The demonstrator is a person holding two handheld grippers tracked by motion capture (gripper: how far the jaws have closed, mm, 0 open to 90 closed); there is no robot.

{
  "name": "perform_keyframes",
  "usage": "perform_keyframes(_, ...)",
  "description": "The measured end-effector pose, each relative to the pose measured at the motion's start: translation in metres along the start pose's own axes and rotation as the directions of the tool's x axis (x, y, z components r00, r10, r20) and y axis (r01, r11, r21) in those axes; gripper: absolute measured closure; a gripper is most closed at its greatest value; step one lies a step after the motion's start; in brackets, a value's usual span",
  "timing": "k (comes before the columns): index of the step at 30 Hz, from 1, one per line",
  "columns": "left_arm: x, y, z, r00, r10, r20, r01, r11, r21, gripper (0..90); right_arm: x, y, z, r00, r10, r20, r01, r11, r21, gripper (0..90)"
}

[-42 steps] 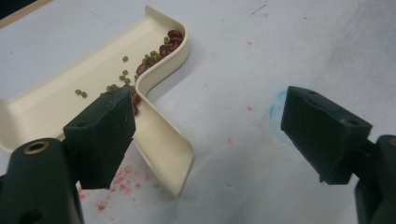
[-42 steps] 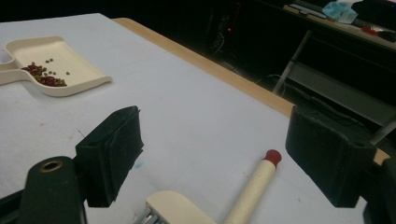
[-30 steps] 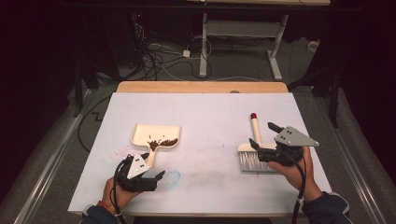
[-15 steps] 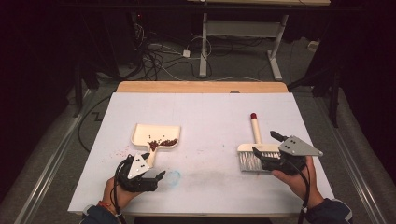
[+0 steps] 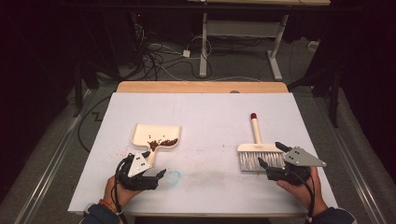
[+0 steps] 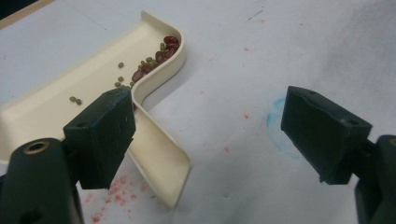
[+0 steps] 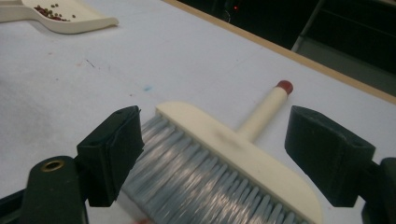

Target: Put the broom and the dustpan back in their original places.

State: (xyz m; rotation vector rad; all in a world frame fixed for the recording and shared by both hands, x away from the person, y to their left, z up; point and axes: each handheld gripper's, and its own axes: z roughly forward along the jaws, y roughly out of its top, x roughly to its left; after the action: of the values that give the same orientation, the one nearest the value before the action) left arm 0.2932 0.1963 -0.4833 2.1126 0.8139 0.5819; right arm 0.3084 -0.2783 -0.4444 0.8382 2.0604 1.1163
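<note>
A cream dustpan (image 5: pixel 149 133) lies left of centre on the white table, with red and green beans (image 5: pixel 162 142) piled against its back wall. My left gripper (image 5: pixel 154 163) sits open at the end of the pan's handle (image 6: pixel 159 161), one jaw beside it, nothing held. In the left gripper view, the beans (image 6: pixel 161 51) lie in the dustpan (image 6: pixel 70 107) ahead of the left gripper (image 6: pixel 208 135). A cream hand brush (image 5: pixel 256 151) with grey bristles and a red-tipped handle lies at the right. My right gripper (image 5: pixel 271 154) is open just behind the bristles. The right gripper (image 7: pixel 215 154) has its jaws either side of the brush (image 7: pixel 224 144), apart from it.
A faint blue ring mark (image 5: pixel 173 176) and grey smudges are on the table near the front. Red specks dot the surface by the dustpan. A wooden strip (image 5: pixel 201 87) borders the far edge, with cables and a desk frame on the floor beyond.
My right gripper has drawn back a little toward the near edge and to the right, away from the brush. The left gripper, brush and dustpan have stayed put.
</note>
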Motion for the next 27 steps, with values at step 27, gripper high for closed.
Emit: perform_keyframes(27,-0.006,-0.001,-0.007,0.9997,0.025,-0.008,-0.025,0.9997,-0.001,17.6,0.010,-0.008,-0.006,0.9997,-0.025,-0.003,0.025,0.9996,0.009,19.8)
